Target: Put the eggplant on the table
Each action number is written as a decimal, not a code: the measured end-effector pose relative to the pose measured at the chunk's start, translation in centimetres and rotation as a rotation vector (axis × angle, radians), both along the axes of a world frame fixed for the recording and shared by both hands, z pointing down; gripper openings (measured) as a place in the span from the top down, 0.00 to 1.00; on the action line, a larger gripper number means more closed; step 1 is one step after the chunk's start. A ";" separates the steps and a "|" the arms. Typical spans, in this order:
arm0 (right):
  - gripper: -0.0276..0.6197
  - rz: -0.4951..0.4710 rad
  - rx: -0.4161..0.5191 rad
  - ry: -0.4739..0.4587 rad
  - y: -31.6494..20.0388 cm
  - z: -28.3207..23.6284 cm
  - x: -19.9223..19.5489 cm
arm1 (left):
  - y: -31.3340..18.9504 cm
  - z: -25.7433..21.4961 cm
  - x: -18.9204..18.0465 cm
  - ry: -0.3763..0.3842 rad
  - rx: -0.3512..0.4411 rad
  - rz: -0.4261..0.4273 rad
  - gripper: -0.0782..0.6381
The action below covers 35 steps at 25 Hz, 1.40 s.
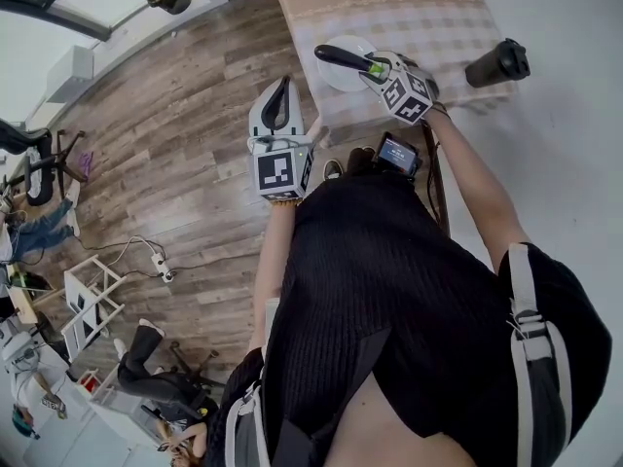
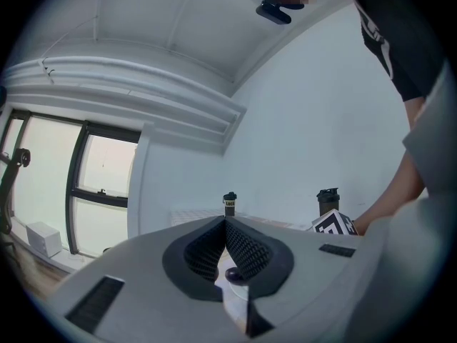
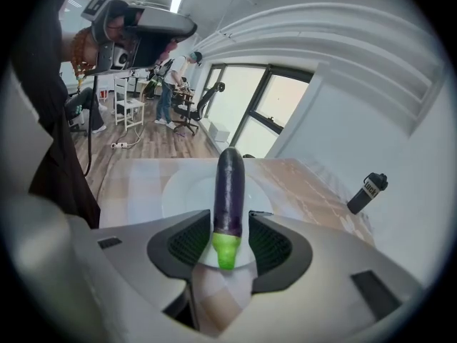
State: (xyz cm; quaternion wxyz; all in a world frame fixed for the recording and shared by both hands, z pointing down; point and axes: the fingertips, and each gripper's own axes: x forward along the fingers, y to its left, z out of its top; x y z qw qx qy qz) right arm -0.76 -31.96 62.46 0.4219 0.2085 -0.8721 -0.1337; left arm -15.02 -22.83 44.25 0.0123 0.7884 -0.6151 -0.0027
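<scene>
Eggplant (image 3: 230, 184) lies between the spread jaws of the right tool (image 3: 228, 219) (over the plate (image 3: 180, 191)).

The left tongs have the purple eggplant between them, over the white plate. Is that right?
Not quite. The eggplant is between the right tongs, not the left tongs, and it is over the white plate, as you said. The right gripper view shows this. In the left gripper view, the left tongs are shut with nothing in them.
</scene>
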 end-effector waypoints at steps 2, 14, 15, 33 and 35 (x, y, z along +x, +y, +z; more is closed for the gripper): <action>0.69 0.002 0.012 -0.012 -0.1 -0.3 0.0 | 0.0 0.1 0.1 -0.004 -0.006 0.002 0.91; 0.69 0.025 0.022 -0.131 -0.6 -2.9 -0.1 | -0.7 0.1 0.9 -0.010 -0.033 0.013 0.91; 0.69 0.025 0.027 -0.139 -0.7 -3.1 -0.2 | -0.8 0.1 1.0 -0.012 -0.033 0.018 0.91; 0.73 0.041 0.194 -0.344 -1.1 -14.4 -1.3 | -2.7 -1.3 2.7 -0.045 -0.015 0.056 0.91; 0.73 0.011 0.230 -0.355 -0.7 -16.3 -2.0 | -2.8 -1.9 2.9 -0.045 0.002 0.070 0.91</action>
